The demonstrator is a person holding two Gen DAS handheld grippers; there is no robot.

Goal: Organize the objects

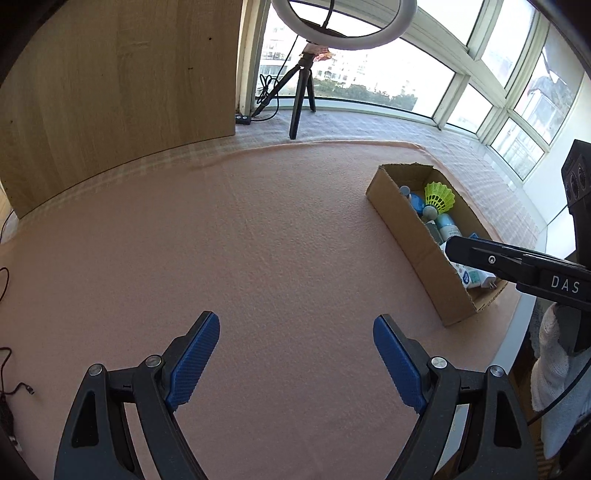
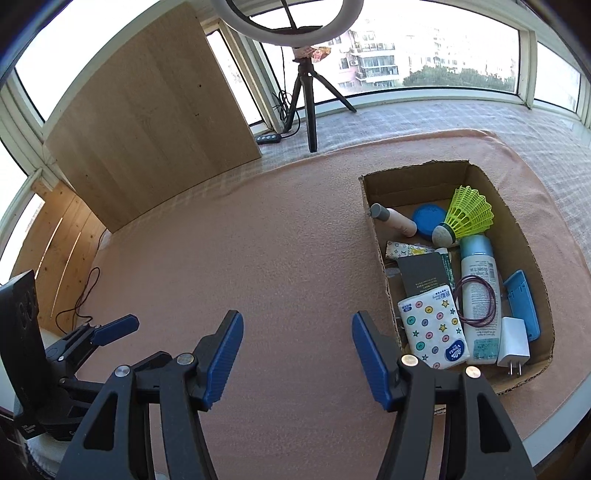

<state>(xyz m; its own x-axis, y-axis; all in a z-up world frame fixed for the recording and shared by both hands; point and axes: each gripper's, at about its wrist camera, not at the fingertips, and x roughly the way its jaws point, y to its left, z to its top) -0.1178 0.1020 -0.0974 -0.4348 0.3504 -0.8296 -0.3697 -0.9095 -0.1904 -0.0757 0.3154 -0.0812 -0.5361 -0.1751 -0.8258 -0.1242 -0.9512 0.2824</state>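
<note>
Both claws, left claw and right claw, wide, empty; box right of right claw, long axis running away.

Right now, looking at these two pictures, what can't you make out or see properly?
- Left wrist view: the right gripper crosses the cardboard box, hiding its near contents.
- Right wrist view: the tissue pack covers the dark booklet partly; its print is too small to read.
- Both views: the ring light is cut off by the top edge.
- The box floor is mostly covered.
</note>
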